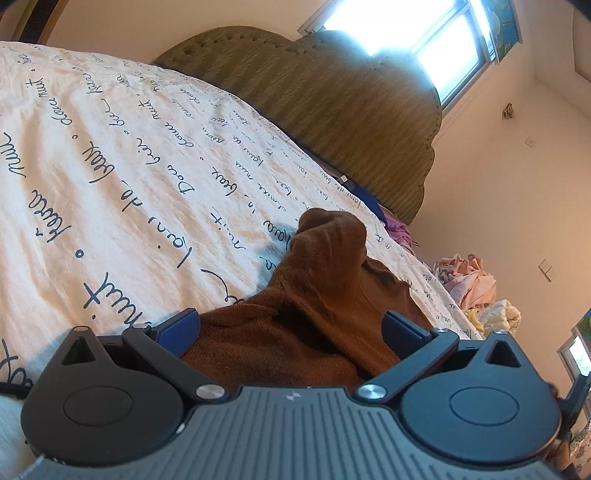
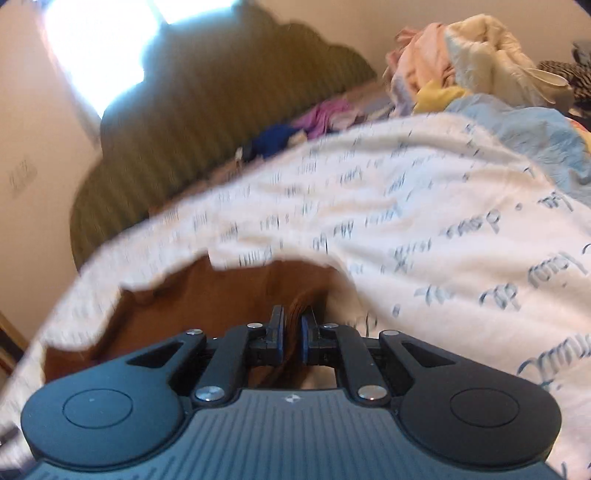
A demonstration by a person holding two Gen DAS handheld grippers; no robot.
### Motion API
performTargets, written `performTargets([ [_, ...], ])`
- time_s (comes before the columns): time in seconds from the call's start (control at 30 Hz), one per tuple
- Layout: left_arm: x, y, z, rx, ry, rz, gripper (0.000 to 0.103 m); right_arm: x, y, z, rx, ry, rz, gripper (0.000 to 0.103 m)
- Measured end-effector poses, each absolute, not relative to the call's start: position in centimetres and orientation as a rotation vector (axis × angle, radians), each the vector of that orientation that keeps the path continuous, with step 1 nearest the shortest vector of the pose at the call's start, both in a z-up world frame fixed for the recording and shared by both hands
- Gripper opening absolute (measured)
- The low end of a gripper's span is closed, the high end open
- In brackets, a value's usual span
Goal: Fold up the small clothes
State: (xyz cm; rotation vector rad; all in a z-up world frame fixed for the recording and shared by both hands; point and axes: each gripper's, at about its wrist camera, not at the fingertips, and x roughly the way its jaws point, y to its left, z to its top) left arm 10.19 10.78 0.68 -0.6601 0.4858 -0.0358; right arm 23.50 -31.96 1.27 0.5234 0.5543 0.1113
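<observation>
Brown knit garment lies rumpled on a bed sheet printed with dark handwriting, and it sits close against both tools. In the left wrist view, the left tool stands wide open, its 2 blue-padded fingers on either side of the cloth, which bunches up between them into a raised fold; the pads do not press on it. In the right wrist view, which is smeared with blur, the right tool is nearly closed, pinching a thin ridge of the same brown cloth between its pads. A green tufted headboard rises behind the bed under a bright window. A heap of pale pink, cream and yellow clothes sits at the bed's far side, well apart from the brown piece.
</observation>
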Motion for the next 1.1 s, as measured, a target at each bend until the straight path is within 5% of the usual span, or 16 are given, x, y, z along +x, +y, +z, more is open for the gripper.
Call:
performTargets([
  [0.17,10.0,10.8,0.6,-0.669,0.482,-0.044,0.103,23.9,-32.1,0.9,0.630,0.641,0.251,0.016],
  [0.23,10.1,10.7,0.6,-0.662,0.486,-0.041,0.103,24.1,-31.5,0.9,0.616,0.647,0.278,0.031],
  [0.3,10.2,10.5,0.6,-0.649,0.489,-0.036,0.103,24.5,-31.8,1.0,0.613,0.640,0.266,0.059],
  [0.37,10.2,10.4,0.6,-0.640,0.490,-0.034,0.103,25.0,-32.6,0.9,0.640,0.641,0.258,0.067],
  [0.53,10.2,10.4,0.5,-0.642,0.491,-0.034,0.103,26.1,-33.6,-0.3,0.661,0.670,0.231,0.065],
  [0.6,10.2,10.6,0.8,-0.648,0.500,-0.032,0.102,25.7,-33.6,-0.4,0.639,0.642,0.223,0.044],
  [0.67,10.3,11.2,1.9,-0.675,0.490,-0.046,0.102,25.5,-33.2,-0.5,0.612,0.642,0.230,0.033],
  [0.83,16.4,14.6,6.5,-0.613,0.466,-0.055,0.100,25.9,-31.7,0.2,0.515,0.633,0.280,0.033],
  [0.93,22.7,16.9,5.3,-0.661,0.609,-0.065,0.070,26.6,-31.3,0.3,0.527,0.628,0.297,0.033],
  [1.1,28.3,16.8,2.7,-0.748,0.770,-0.280,0.075,27.1,-30.5,0.2,0.512,0.639,0.327,0.033],
])
